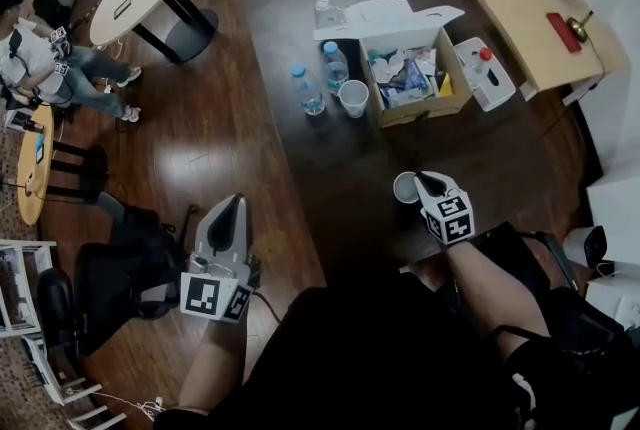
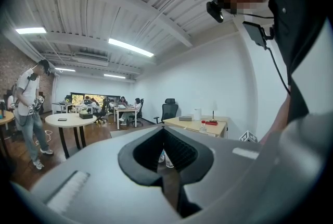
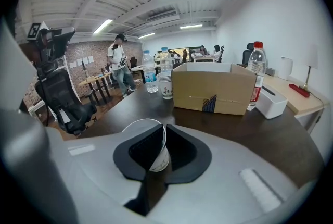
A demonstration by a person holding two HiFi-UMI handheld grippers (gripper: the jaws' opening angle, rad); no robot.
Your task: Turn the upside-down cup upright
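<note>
White paper cup (image 1: 405, 187) is near your edge of the dark brown counter (image 1: 330, 168), mouth facing up, and your right claw (image 1: 422, 181) has it by the rim. The head view gives you only the claw's tip meeting the right side of the rim, and the dark inside of the cup. Neither view tells whether the base rests on the counter or hangs just above it. Your right gripper view settles the grip. There the right claw (image 3: 161, 132) is nearly closed on the cup's wall, 1 jaw inside the mouth and the other outside, with the thin paper pinched between them.

Your left claw (image 1: 234, 206) is over the wooden floor (image 1: 230, 118), left of the counter and well apart from the cup. Your left gripper view shows its jaws drawn together to a thin slit with nothing in them.

Farther back on the counter stands an open brown cardboard box (image 1: 420, 110). 2 clear plastic water bottles (image 1: 308, 90) and a second white paper cup (image 1: 353, 98) stand just to its left. The head view looks down into the box. The right gripper view shows its side wall instead, with a red-capped clear bottle (image 3: 256, 74) rising above it on the right.
</note>
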